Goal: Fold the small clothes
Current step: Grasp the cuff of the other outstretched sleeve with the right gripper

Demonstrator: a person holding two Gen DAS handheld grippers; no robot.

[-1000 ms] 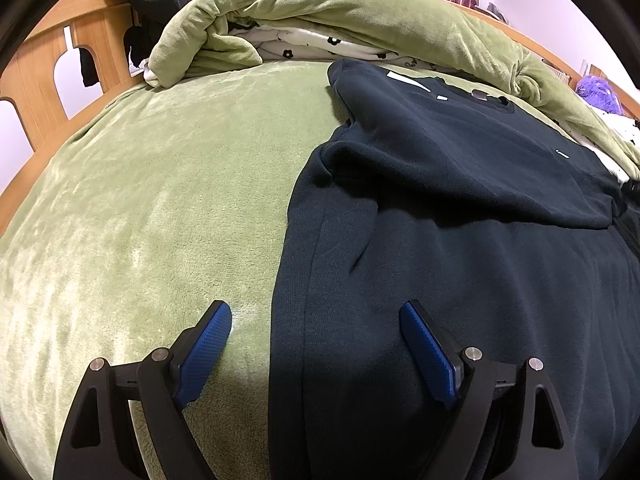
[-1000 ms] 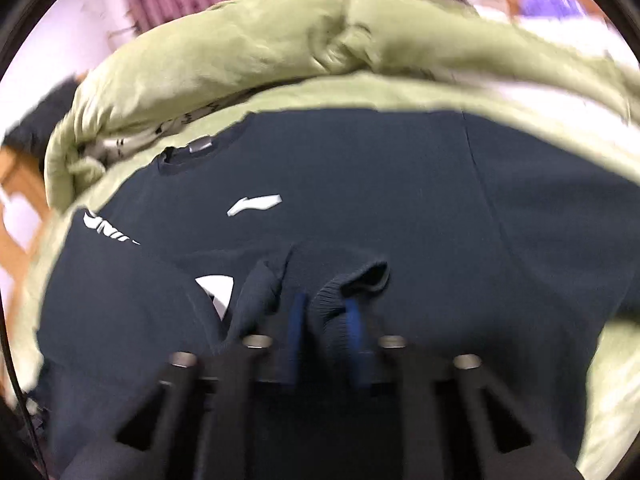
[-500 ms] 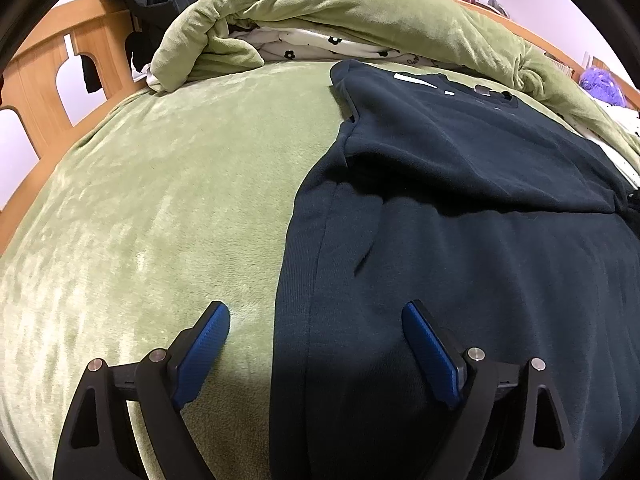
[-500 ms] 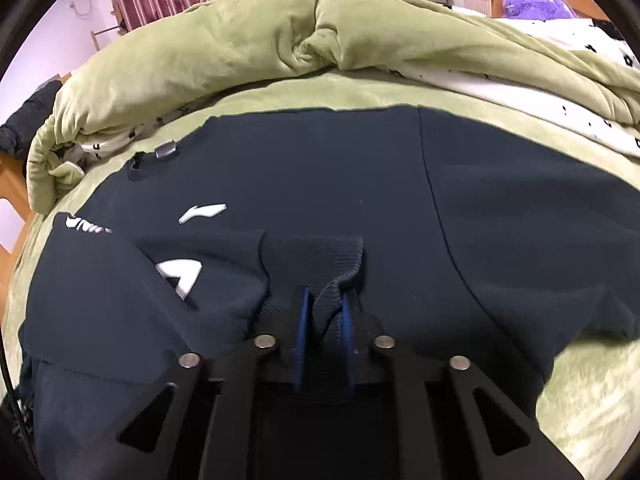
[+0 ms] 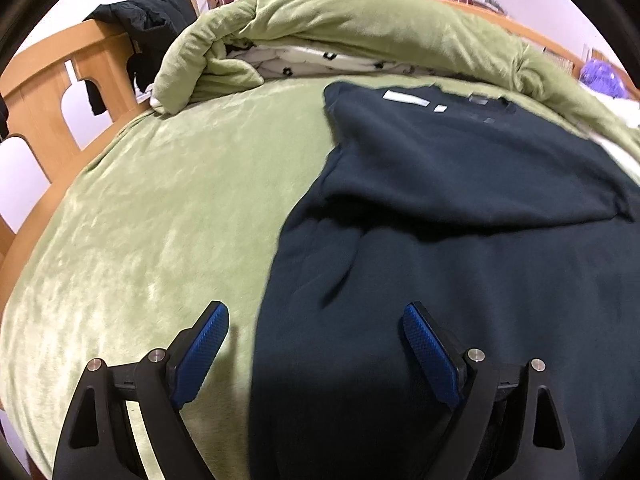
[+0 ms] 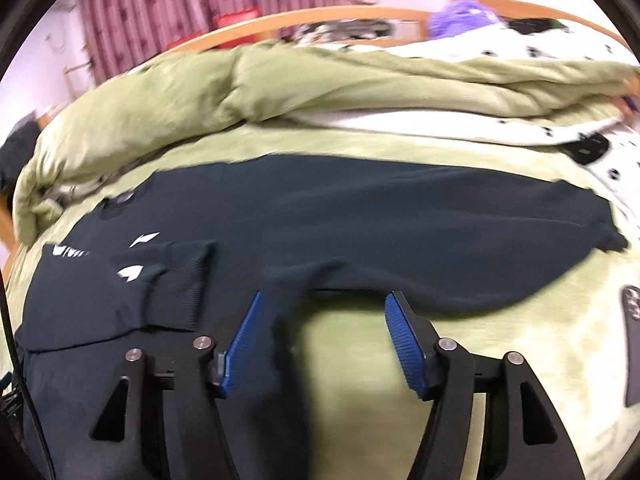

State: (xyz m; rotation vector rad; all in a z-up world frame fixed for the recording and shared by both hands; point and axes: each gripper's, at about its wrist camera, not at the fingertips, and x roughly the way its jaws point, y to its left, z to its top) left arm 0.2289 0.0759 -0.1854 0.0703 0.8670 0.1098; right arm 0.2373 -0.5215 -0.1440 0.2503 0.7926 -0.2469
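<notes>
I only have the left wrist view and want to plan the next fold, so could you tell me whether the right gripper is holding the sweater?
Observer: No. The right gripper has its jaws opening, and they clamp nothing.
Operator: Thank you. Where does the folded sleeve's cuff lie?
Observer: The ribbed cuff lies on the chest of the sweater, beside the white logo.
Operator: And the other sleeve?
Observer: The other sleeve is not yet folded. It stretches out to the right over the green blanket.
</notes>
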